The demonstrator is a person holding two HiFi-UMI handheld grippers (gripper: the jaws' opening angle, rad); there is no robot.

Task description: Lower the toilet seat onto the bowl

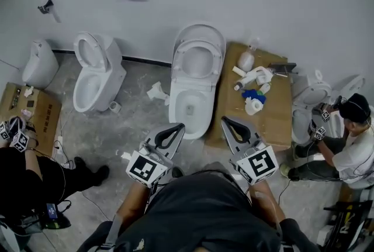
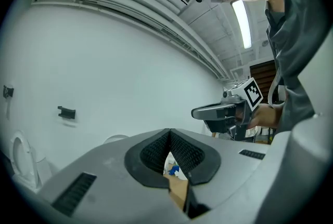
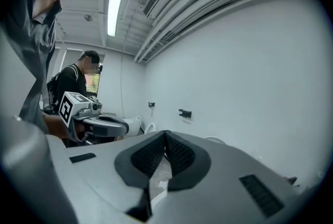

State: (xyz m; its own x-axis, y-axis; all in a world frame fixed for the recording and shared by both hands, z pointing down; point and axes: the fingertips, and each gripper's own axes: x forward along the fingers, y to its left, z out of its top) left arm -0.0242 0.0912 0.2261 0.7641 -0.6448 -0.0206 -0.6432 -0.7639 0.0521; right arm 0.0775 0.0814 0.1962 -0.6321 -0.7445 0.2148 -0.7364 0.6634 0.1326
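Head view: left tool (image 1: 182, 126) beside right tool (image 1: 224, 120), both toward toilet (image 1: 192, 106)

Wht toilet (image 1: 193, 102), brown box (image 1: 274, 122), grey floor (image 1: 134, 113).

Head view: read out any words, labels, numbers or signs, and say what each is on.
Nothing here can be read.
Cardboard box, far left: dark print, too small.
Bottles beside the toilet: labels too blurred.
Left gripper and right gripper: square markers only, no letters.
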